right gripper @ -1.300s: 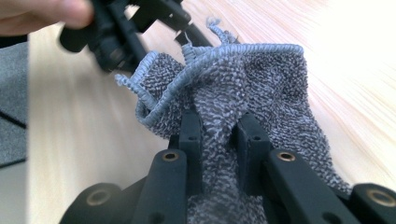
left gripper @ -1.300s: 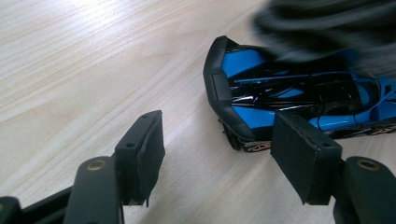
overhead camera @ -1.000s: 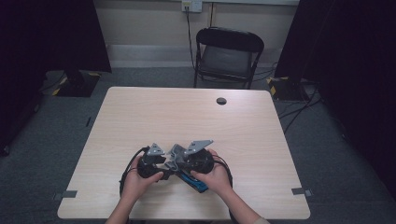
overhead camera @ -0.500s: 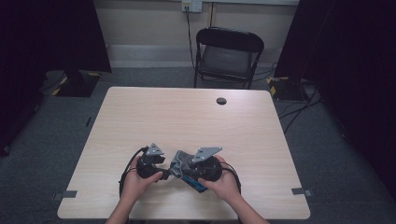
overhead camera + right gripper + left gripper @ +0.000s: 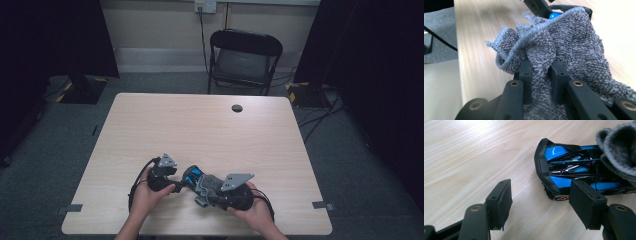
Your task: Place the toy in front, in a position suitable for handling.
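There, near the front edge of the light wooden tabletop point(image 5: 210, 130), a glossy blue and black toy car point(image 5: 571, 170) stood on its wheels, roughly midway between the front corners. A crumpled grey terry cloth point(image 5: 564, 47) lay over one end of the car, pinched tight between the narrow jaws of the right gripper point(image 5: 541, 68). The left gripper point(image 5: 544, 197) held its jaws partly apart with nothing between them, one pad just beside the car's flank. A black folding chair point(image 5: 244, 60) stood beyond the far edge.
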{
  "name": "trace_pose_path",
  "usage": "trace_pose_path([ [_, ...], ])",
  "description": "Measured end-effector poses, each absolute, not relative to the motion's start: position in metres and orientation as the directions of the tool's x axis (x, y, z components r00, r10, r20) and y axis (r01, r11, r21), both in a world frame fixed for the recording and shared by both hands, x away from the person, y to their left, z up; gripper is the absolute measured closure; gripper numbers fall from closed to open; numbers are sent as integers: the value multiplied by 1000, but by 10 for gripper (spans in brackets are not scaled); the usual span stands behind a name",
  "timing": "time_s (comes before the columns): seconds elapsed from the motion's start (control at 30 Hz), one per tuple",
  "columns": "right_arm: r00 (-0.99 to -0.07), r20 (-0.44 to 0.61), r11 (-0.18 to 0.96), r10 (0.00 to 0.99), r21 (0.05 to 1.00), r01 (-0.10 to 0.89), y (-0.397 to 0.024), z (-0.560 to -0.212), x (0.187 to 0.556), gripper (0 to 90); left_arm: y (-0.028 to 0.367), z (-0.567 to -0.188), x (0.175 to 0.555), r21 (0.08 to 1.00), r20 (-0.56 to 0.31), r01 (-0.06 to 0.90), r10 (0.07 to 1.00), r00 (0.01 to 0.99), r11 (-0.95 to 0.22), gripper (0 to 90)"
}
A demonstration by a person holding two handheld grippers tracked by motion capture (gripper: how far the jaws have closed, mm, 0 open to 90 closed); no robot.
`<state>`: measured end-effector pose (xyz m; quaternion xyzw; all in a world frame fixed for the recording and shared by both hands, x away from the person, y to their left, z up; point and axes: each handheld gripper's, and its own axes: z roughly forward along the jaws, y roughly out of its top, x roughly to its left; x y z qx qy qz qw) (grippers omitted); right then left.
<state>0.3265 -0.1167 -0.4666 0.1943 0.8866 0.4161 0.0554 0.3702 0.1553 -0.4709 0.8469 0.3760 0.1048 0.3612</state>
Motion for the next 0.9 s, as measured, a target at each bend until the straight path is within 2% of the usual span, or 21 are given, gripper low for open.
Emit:
trace_pose_path([
  [0.3,-912,98,562,399,759,328,-140,-474,317,749,155,-470,370,688,-92,562,713,695,-459,353],
  [0.6,-915,93,567,394,759,321,-140,-476,318,750,157,-465,371,720,-122,553,707,696,-420,365],
  [0.9,-916,85,584,393,746,320,-143,-477,315,750,155,-468,372,714,-97,546,710,698,-439,393],
])
